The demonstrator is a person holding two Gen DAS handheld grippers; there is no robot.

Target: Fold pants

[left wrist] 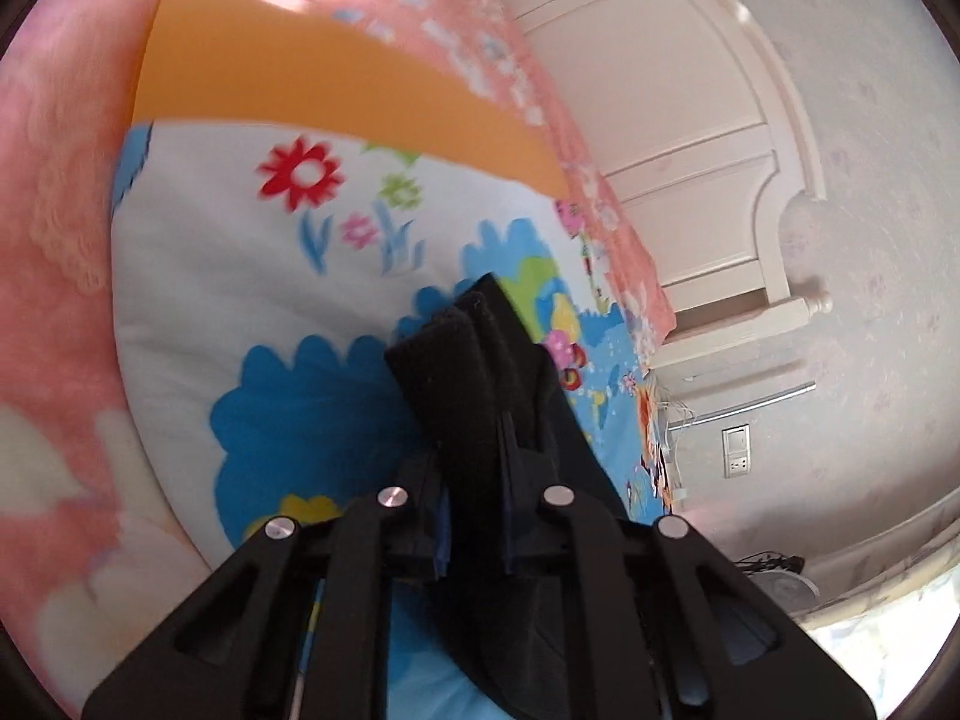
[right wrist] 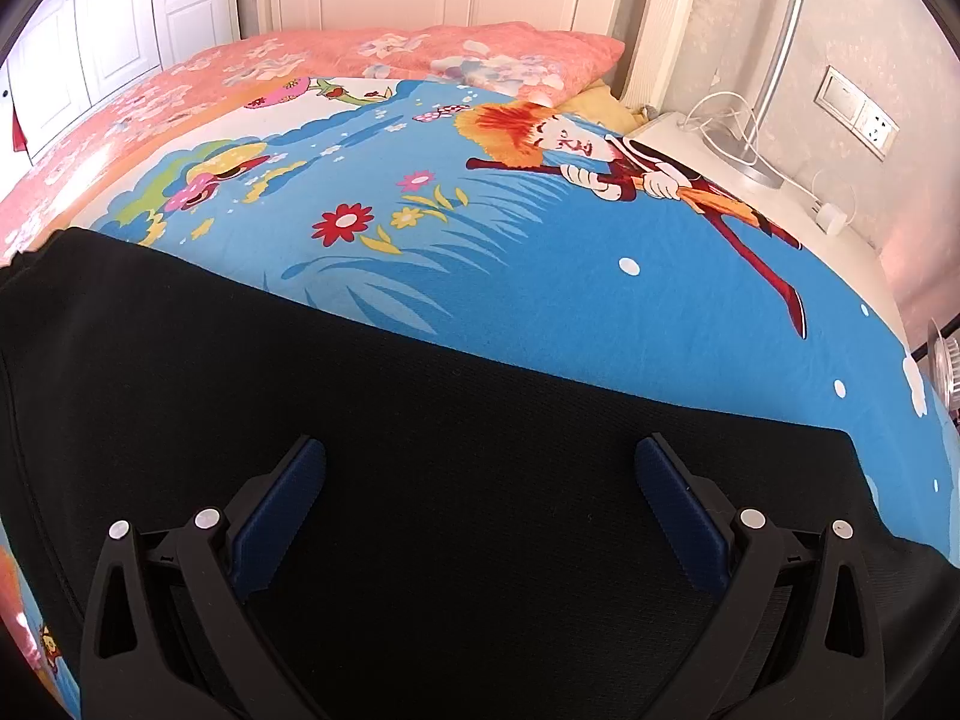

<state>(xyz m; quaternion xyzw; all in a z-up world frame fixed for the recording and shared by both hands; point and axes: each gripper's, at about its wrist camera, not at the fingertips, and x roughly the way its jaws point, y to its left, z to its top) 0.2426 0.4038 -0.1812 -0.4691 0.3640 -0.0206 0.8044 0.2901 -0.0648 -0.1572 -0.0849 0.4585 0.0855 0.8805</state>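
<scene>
Your left gripper [left wrist: 474, 438] is clenched on a bunched fold of the black pants [left wrist: 480, 360], the cloth standing up between the closed jaws and trailing down past them toward the camera; only this view shows that grip. Behind it the cartoon bedsheet [left wrist: 240, 252] tilts steeply, with an orange panel [left wrist: 336, 78] above it and a fluffy pink blanket [left wrist: 54, 180] at the frame's left, somewhat blurred. At the right of that view stand the white headboard [left wrist: 690, 138] and a wall socket [left wrist: 737, 450]. Your right gripper [right wrist: 480, 468] is released, its blue pads [right wrist: 282, 516] spread wide over the pants [right wrist: 420, 450], which only this view shows lying flat as a broad black sheet across the near part of the bed; whether the pads touch the cloth cannot be told. The far edge of the pants runs diagonally, higher at the left, ending in a corner at the right. Beyond that edge the blue bedsheet [right wrist: 540, 276] lies open up to the pink pillow [right wrist: 498, 60]. To the right, a white nightstand [right wrist: 780, 192] carries a lamp base [right wrist: 750, 162] and a coiled cable [right wrist: 720, 114], close beside the mattress edge.
</scene>
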